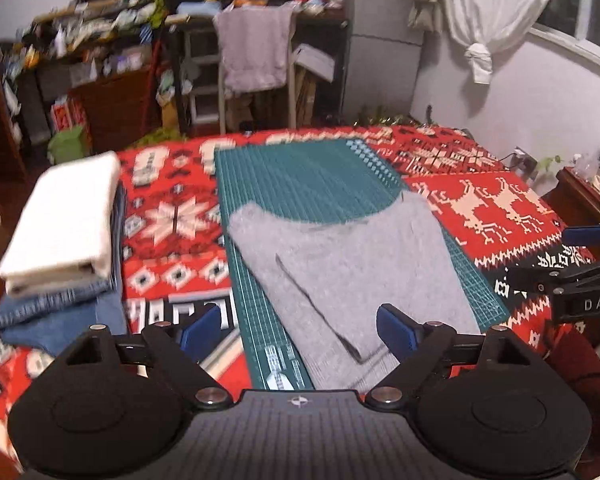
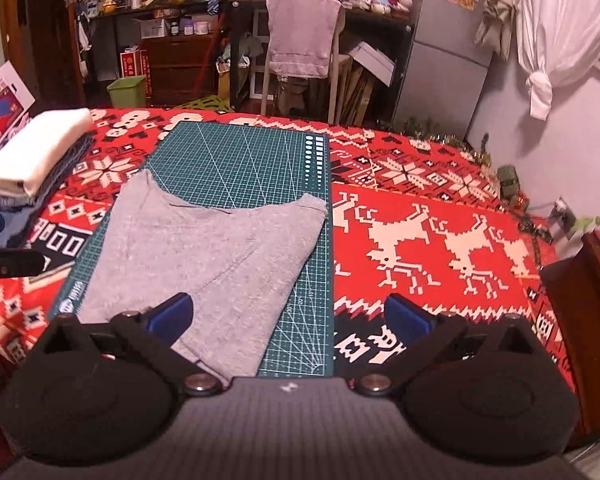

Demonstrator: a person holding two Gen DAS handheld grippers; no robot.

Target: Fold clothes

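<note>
Your left gripper [image 1: 298, 332] hangs with its blue pads spread wide, nothing between them; its right pad [image 1: 394, 332] sits over the near edge of the grey garment [image 1: 352, 264]. Your right gripper [image 2: 288, 322] is likewise spread apart and empty, its left pad [image 2: 172, 316] above the same garment's near hem. The garment lies partly folded just ahead of both grippers, on the green cutting mat [image 2: 236, 160], its far edge dipping in a curve. The mat rests on a red patterned blanket [image 2: 440, 208]. Off to the left of your left gripper, a folded white cloth [image 1: 64, 220] tops a stack of folded denim [image 1: 56, 316]. Beyond the bed, a green bin [image 2: 127, 90] stands on the floor; you cannot tell what it holds.
</note>
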